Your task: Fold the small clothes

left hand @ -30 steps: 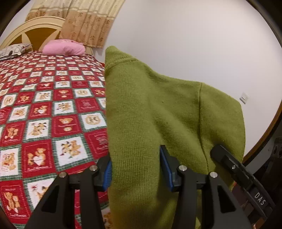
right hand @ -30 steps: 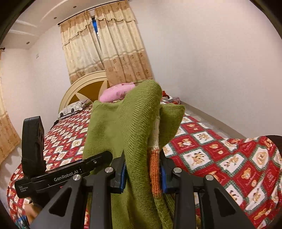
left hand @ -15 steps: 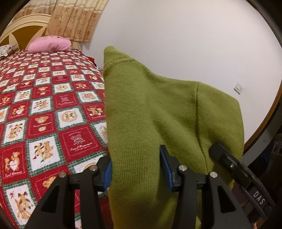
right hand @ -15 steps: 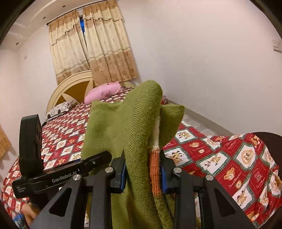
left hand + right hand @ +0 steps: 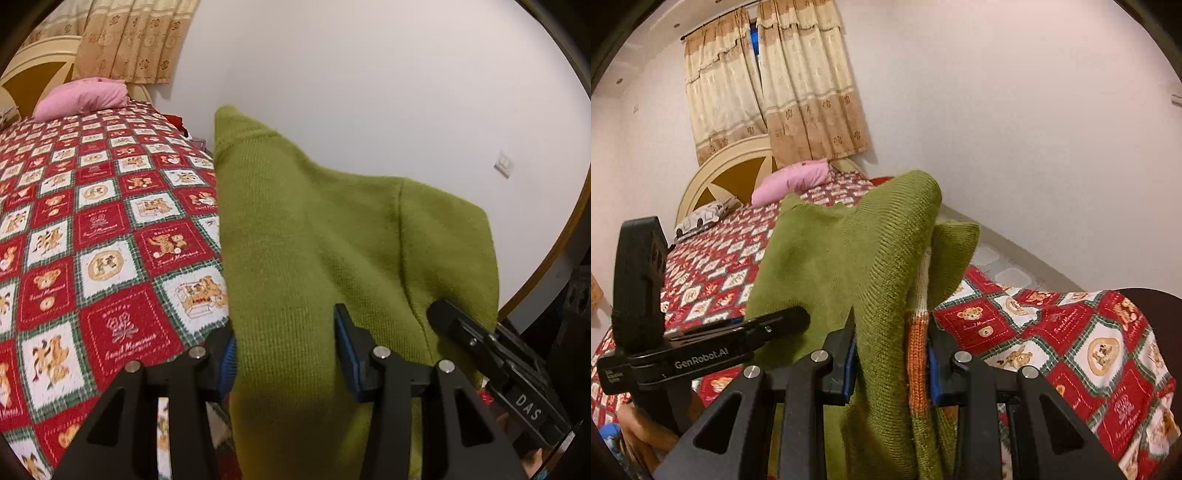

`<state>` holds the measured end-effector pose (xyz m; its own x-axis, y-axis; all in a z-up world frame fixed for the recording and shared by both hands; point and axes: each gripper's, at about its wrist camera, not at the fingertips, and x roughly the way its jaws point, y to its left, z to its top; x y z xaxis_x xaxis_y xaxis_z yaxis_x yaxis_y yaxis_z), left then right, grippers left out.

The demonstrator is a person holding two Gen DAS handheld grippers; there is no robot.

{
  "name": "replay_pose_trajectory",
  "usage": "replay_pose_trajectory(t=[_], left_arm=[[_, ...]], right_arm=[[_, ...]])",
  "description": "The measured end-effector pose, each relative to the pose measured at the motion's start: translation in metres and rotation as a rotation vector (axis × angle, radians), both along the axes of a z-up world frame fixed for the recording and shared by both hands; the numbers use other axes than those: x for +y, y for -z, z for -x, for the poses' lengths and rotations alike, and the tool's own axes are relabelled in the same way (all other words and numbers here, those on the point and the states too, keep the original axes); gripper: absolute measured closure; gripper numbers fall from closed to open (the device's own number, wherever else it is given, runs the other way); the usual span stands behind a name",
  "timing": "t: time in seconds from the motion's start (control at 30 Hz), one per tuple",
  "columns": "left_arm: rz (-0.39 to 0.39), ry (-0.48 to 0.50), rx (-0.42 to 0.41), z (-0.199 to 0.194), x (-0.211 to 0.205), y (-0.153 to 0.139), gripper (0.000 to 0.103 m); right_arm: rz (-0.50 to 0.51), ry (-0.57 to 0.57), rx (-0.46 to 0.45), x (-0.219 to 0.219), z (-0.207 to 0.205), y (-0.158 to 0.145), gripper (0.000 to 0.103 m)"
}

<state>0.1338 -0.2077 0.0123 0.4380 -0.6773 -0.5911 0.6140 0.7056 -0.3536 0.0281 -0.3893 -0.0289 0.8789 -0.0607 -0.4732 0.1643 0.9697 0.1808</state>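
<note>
Covering bed, red bear quilt spreads wide. Curtains hang behind headboard. Green sweater held up in air over bed edge, between both grippers. Pink pillow lies near headboard. Left gripper pinches sweater, thick fold between pads. Right gripper pinches sweater too, orange stripe by right pad.

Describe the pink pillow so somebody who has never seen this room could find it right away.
Start at the bed with the red teddy-bear quilt and follow it to the cream arched headboard. The pink pillow lies there below the curtains; the pillow beside it is white and patterned.
</note>
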Motion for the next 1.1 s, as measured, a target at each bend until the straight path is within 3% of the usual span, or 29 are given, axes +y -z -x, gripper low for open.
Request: replay_pose_trajectory(t=[0.33,0.53,0.8,0.9,1.0,1.1], left_arm=[[-0.045,-0.024,0.077,-0.028,-0.026,0.031,0.055],[-0.075,-0.005,0.077,-0.036,-0.042,0.033,0.055],[-0.096,-0.045,0.113,-0.045,-0.039,0.050,0.055],[-0.120,-0.055,0.087,-0.042,-0.041,0.054,0.053],[-0.130,-0.060,0.079,-0.041,-0.040,0.056,0.049],[-0.124,-0.048,0.072,-0.034,-0.033,0.046,0.048]], right_arm=[[-0.067,0.005,0.097,-0.037,-0.041,0.042,0.073],[-0.135,0.039,0.105,-0.054,-0.048,0.051,0.073],[-0.201,0.014,0.200,-0.074,-0.076,0.077,0.073],[-0.233,-0.012,0.236,-0.081,-0.084,0.084,0.071],[-0.355,-0.011,0.279,-0.099,-0.088,0.096,0.065],[-0.437,0.000,0.242,-0.111,-0.073,0.097,0.063]])
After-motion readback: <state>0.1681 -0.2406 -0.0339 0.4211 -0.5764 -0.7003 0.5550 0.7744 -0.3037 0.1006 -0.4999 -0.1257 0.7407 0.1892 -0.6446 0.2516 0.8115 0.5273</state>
